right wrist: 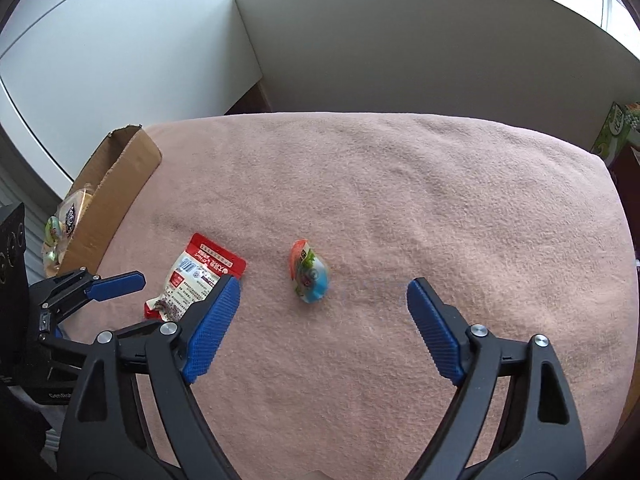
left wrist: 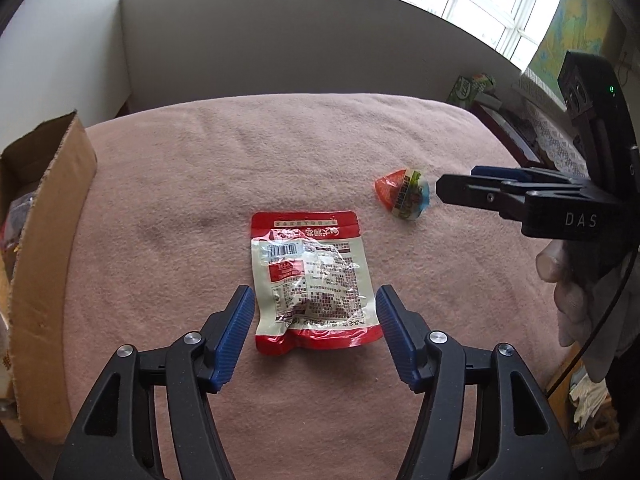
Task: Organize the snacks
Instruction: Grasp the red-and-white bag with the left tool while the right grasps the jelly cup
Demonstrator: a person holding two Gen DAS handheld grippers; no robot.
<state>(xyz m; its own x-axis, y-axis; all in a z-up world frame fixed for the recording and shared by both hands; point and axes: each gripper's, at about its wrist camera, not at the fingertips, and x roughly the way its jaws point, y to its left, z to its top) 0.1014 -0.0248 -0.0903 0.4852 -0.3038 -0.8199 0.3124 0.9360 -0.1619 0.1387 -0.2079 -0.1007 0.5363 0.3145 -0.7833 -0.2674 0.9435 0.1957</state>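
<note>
Left wrist view: the left claw stands spread, its blue pads on either side of the near, lower end of the red-and-white snack pouch at centre frame, not pressing on it. The pouch lies flat on the pink blanket covering the desk, printed back upward. Its long axis runs up and down the frame, roughly in line with the claw's reach; the red header strip with hang holes points to the upper part of the frame, away from the claw, and the crumpled red bottom seam lies nearest it. The pads therefore face the pouch's two long edges.

Right wrist view: the right claw is spread wide and holds nothing. The small orange-and-blue wrapped snack lies just above and slightly left of the gap between the pads, apart from both. Its long axis tilts from upper left to lower right, orange end uppermost, blue end towards the claw.

Each claw is the nearer one to its own item; the two snacks lie apart on the blanket. The open cardboard box, already holding packets, stands at the left edge of both views, on the left claw's side.
</note>
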